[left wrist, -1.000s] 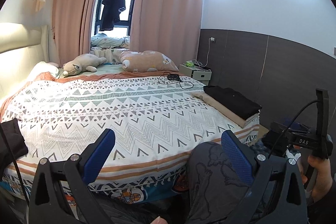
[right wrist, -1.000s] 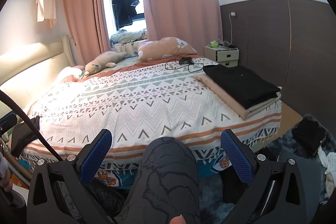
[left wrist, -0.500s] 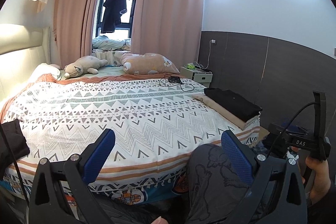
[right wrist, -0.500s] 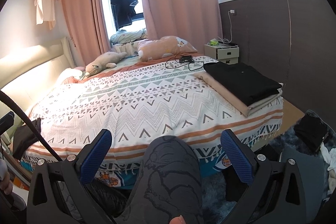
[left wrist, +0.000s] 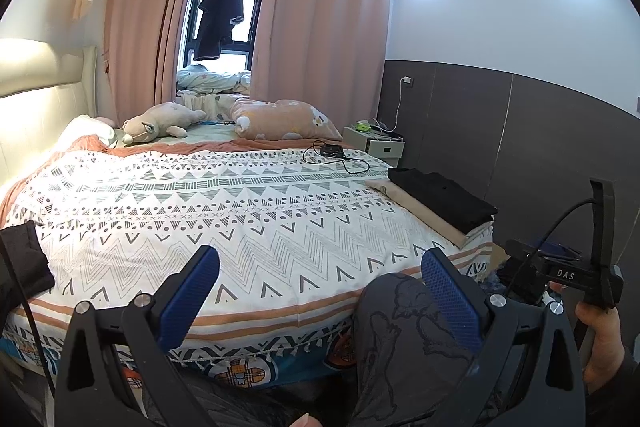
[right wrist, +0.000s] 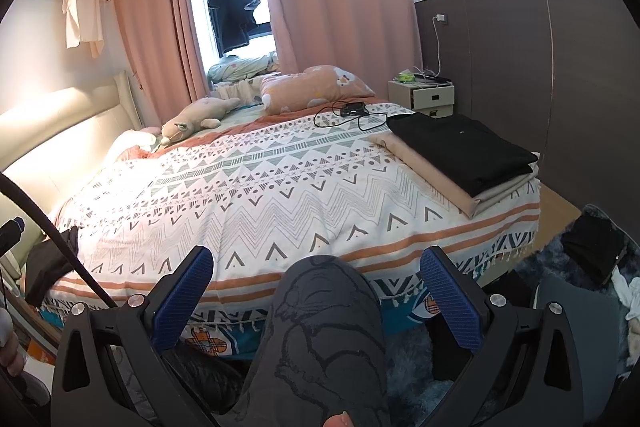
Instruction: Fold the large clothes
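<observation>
Left wrist: left tongs [left wrist: 320, 283] spread apart, empty, above a knee [left wrist: 404, 331] at the bed [left wrist: 248, 227] edge | folded black garment [left wrist: 440, 199] on beige one, bed's right side | Right wrist: right tongs [right wrist: 316, 285] apart, empty; same stack [right wrist: 460, 151] far right on bed.

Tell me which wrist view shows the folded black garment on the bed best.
The right wrist view: the folded black garment lies large and seen from above, atop the beige folded clothes, with its layered edges plain. The left wrist view shows it smaller, at a flatter angle near the bed's right edge.
</observation>
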The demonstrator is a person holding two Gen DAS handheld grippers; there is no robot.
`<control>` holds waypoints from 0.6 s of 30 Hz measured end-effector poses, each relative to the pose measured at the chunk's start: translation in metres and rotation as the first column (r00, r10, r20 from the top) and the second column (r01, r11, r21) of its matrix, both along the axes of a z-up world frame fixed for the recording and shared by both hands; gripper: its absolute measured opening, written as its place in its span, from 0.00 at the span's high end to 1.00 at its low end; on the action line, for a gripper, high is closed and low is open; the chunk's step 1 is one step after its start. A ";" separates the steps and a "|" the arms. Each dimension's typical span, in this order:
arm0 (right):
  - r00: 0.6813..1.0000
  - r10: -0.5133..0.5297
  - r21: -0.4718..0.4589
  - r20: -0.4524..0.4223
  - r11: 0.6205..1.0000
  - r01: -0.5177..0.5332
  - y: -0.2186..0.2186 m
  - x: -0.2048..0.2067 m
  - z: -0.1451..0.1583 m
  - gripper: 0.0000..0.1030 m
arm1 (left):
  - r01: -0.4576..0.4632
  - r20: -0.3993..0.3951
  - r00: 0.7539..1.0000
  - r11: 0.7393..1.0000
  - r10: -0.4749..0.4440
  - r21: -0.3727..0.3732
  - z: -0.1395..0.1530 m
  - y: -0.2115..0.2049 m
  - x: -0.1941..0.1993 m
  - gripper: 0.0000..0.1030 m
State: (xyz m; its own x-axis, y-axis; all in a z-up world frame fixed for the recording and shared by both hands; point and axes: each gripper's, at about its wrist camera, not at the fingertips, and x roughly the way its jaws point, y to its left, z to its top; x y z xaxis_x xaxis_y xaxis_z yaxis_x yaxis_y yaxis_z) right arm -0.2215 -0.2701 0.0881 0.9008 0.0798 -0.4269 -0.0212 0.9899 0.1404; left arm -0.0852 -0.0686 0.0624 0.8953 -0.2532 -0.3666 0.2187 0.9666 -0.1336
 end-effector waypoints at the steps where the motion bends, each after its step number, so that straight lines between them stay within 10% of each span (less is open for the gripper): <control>1: 1.000 0.000 0.002 -0.001 1.000 0.000 0.000 0.000 0.000 0.00 | 0.000 -0.001 1.000 1.000 0.000 0.000 0.000 0.000 0.001 0.00; 18: 1.000 -0.003 0.001 -0.002 1.000 0.003 0.002 0.000 -0.001 0.00 | -0.012 -0.001 1.000 1.000 0.012 0.011 -0.002 -0.002 -0.002 0.00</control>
State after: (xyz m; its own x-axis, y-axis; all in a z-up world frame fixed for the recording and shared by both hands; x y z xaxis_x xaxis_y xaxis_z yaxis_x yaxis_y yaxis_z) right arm -0.2214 -0.2677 0.0868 0.9000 0.0772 -0.4290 -0.0174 0.9898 0.1415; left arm -0.0870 -0.0706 0.0606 0.8978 -0.2390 -0.3699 0.2074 0.9704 -0.1235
